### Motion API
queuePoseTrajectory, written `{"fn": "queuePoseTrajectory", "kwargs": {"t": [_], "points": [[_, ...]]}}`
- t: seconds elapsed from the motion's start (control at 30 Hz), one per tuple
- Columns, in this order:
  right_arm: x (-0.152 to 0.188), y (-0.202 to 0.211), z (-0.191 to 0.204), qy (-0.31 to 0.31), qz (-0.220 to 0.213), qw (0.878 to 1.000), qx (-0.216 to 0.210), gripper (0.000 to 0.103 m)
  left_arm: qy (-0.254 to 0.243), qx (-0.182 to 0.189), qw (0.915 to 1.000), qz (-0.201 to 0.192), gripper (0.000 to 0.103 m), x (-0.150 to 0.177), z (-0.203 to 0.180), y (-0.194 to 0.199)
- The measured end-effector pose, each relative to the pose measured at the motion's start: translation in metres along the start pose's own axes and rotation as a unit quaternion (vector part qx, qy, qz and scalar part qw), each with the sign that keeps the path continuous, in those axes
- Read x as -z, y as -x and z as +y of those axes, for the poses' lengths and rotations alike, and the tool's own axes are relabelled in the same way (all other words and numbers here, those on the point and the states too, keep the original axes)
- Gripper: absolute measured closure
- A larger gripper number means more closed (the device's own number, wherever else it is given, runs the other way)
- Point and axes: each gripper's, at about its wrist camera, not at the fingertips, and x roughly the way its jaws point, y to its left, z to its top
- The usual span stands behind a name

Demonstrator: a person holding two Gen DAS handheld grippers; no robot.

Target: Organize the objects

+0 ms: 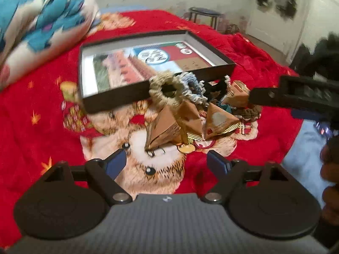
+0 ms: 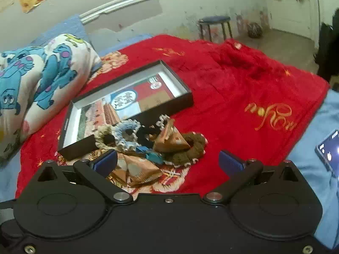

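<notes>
Both claws, left [image 1: 166,162] and right [image 2: 168,162], hang spread and empty. Gold pyramid-shaped foil packets [image 1: 169,124] and crocheted yarn scrunchies [image 1: 164,87] lie heaped beside the shallow black cardboard box [image 1: 118,99] on the bed. Sorting appears unstarted; next I should pinch one packet.

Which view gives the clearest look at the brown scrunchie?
The right wrist view: the brown scrunchie lies in the open at the pile's right edge, only partly covered by a triangular packet. In the left wrist view only a strip of it shows, behind the packets and below the right claw.
</notes>
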Motion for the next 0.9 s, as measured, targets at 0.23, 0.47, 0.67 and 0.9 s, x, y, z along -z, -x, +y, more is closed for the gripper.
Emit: {"fn": "queuePoseTrajectory", "kwargs": {"t": [0.23, 0.47, 0.67, 0.9], "points": [[-0.001, -0.008, -0.007, -0.031, 0.002, 1.0, 0.005, 0.003, -0.008, -0.007, 0.9998, -0.016, 0.013, -0.001, -0.006, 0.003], [0.001, -0.012, -0.008, -0.046, 0.012, 0.999, -0.014, 0.007, -0.03, -0.006, 0.9995, 0.008, 0.013, 0.003, -0.011, -0.007], [0.002, -0.015, -0.006, -0.044, 0.02, 0.999, -0.01, 0.007, -0.013, -0.005, 0.9998, 0.012, 0.002, 0.007, -0.004, -0.008], [0.002, -0.012, -0.006, -0.042, 0.013, 0.999, -0.005, 0.005, -0.028, 0.002, 0.9996, -0.005, 0.0, 0.011, -0.009, 0.005]]}}
